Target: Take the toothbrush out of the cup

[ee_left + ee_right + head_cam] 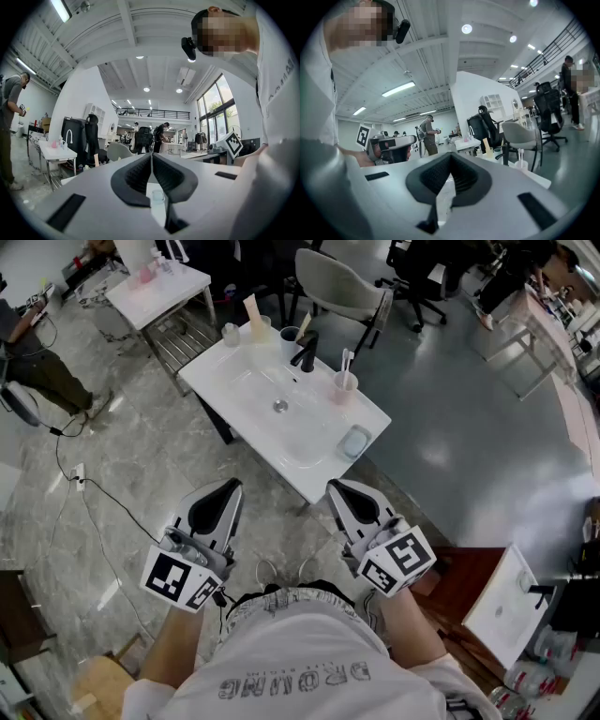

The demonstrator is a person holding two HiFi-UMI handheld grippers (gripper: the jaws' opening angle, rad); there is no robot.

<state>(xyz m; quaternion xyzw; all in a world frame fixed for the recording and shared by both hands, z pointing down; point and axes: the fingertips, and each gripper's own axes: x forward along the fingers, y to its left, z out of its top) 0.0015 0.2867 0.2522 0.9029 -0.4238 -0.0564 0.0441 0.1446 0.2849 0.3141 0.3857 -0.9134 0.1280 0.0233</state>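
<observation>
the toothbrush point(346, 359) stands upright in the pink cup point(345, 384) at the right side of the white sink table point(216, 367), well apart from both grippers. the left gripper point(228, 486) and right gripper point(336, 487) hover near the table's close edge, each clenched on nothing. grey lettering on the shirt point(309, 652) shows upside down, not surely readable.

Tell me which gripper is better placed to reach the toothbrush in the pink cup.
Right, likely. The pink cup with the toothbrush stands right of the faucet, almost straight ahead of the right gripper; the left gripper would have to cross the basin. Both are shut and empty.
</observation>
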